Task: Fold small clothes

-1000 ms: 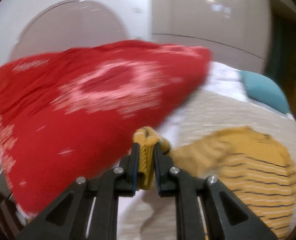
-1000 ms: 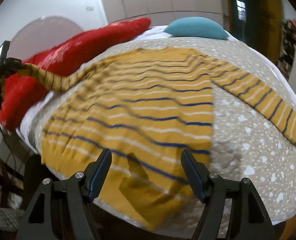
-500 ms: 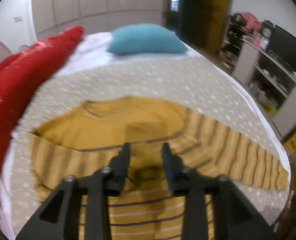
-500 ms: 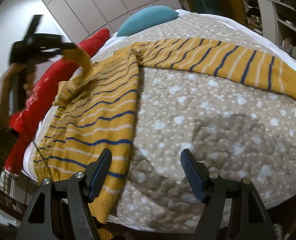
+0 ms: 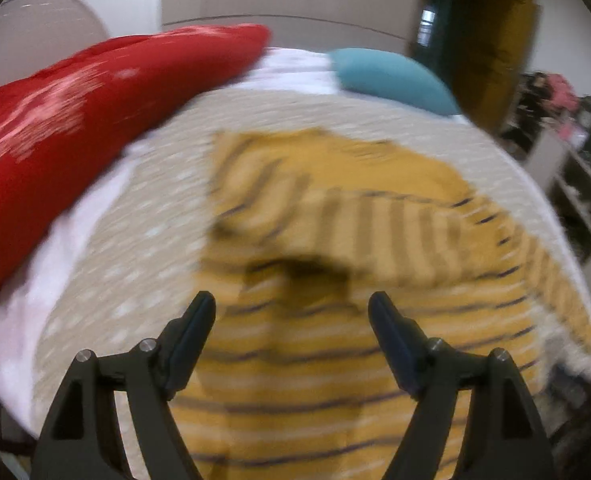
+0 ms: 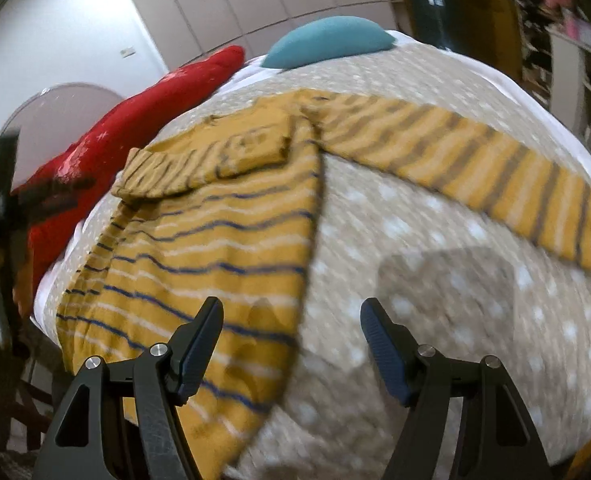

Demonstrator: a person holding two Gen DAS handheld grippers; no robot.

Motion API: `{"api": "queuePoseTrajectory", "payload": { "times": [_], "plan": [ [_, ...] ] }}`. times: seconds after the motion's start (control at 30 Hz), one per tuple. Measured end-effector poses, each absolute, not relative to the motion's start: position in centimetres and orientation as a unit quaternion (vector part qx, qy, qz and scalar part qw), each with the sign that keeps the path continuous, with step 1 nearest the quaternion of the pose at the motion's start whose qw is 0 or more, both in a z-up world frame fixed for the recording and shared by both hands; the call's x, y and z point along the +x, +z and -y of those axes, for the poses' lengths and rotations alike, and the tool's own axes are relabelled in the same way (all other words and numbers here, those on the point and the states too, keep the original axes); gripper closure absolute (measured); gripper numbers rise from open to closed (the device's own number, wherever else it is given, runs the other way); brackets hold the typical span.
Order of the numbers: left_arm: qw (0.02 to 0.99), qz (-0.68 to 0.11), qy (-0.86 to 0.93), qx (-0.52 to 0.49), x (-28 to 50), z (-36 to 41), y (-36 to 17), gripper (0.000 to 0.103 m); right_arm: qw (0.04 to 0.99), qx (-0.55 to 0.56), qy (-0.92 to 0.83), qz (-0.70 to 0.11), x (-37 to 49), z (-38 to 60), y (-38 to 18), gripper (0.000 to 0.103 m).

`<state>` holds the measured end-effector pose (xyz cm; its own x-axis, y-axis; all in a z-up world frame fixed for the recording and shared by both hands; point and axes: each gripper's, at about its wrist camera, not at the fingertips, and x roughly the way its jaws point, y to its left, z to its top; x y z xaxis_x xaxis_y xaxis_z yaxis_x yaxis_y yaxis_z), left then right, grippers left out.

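A yellow sweater with dark stripes [image 6: 223, 240] lies flat on a beige dotted bedspread [image 6: 435, 280]. Its left sleeve [image 6: 199, 164] is folded across the chest; it also shows in the left wrist view [image 5: 355, 224]. The right sleeve [image 6: 475, 168] stretches out to the right. My left gripper [image 5: 291, 312] is open and empty, above the sweater's body [image 5: 315, 380]. My right gripper [image 6: 291, 320] is open and empty over the sweater's lower right edge.
A red cushion [image 5: 75, 112] lies along the bed's left side and a teal pillow [image 5: 391, 76] at the head. Shelves [image 5: 575, 184] stand to the right of the bed. The left gripper shows at the left of the right wrist view [image 6: 3, 208].
My left gripper carried the left sleeve across the chest, let it go and opened. The right gripper stayed open and shifted over the lower edge.
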<state>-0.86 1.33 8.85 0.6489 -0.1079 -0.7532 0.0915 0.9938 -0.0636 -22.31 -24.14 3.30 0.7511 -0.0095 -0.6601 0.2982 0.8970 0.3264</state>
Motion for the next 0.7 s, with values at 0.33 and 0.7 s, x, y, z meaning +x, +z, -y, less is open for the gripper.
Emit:
{"api": "queuePoseTrajectory", "payload": {
  "times": [0.33,0.7],
  "plan": [
    [0.900,-0.431,-0.028,-0.063,-5.3,-7.1,3.4,0.025,0.914,0.169,-0.103,-0.353,-9.4,26.7,5.3,0.026],
    [0.918,-0.391,-0.025,-0.052,-7.3,-6.5,1.5,0.025,0.891,0.195,-0.150,-0.382,-3.3,31.7,5.4,0.088]
  ]
}}
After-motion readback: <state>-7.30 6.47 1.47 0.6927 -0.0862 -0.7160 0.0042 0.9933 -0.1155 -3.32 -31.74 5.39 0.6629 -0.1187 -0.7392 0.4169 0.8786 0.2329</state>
